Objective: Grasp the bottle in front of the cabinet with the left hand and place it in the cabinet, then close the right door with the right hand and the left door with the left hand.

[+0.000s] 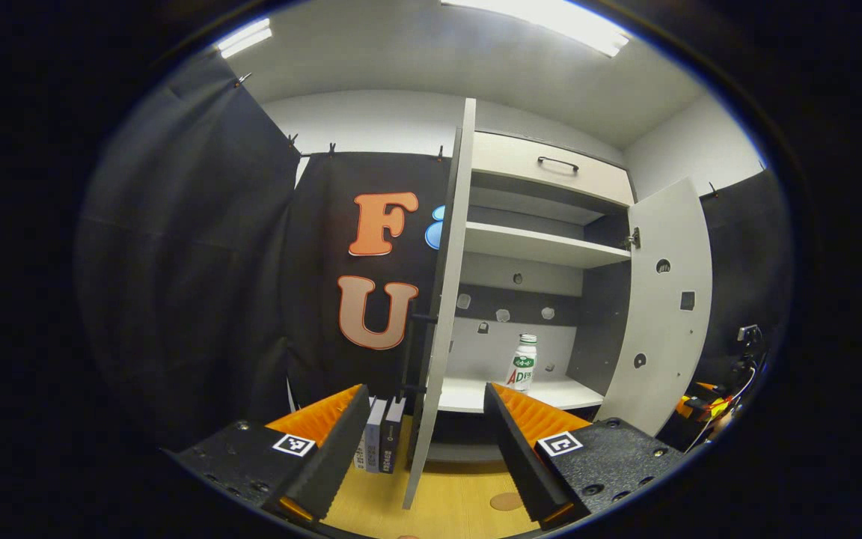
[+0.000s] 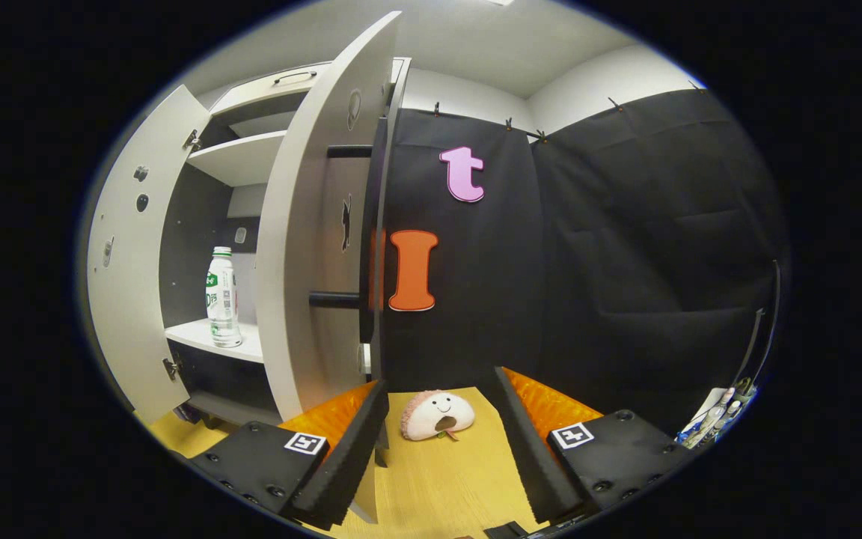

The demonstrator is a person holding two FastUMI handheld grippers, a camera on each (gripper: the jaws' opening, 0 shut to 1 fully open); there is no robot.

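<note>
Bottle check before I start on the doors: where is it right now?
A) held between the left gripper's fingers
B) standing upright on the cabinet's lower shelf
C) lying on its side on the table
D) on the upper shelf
B: the bottle stands upright on the cabinet's lower shelf, apart from the open left gripper, with both doors open.

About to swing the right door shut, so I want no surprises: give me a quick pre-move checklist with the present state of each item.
1. Bottle in the cabinet, upright on the lower shelf: ok.
2. Left gripper open and holding nothing: ok.
3. Right gripper open and free, with the right door close at its left finger: ok.
4. Bottle set back from the shelf's front edge, clear of the doors' swing: ok in the left gripper view.
5. Left door open, its edge between the left fingers: ok, close it second.
6. Plush toy on the table beside the right door, outside its closing path: cannot tell.
</note>
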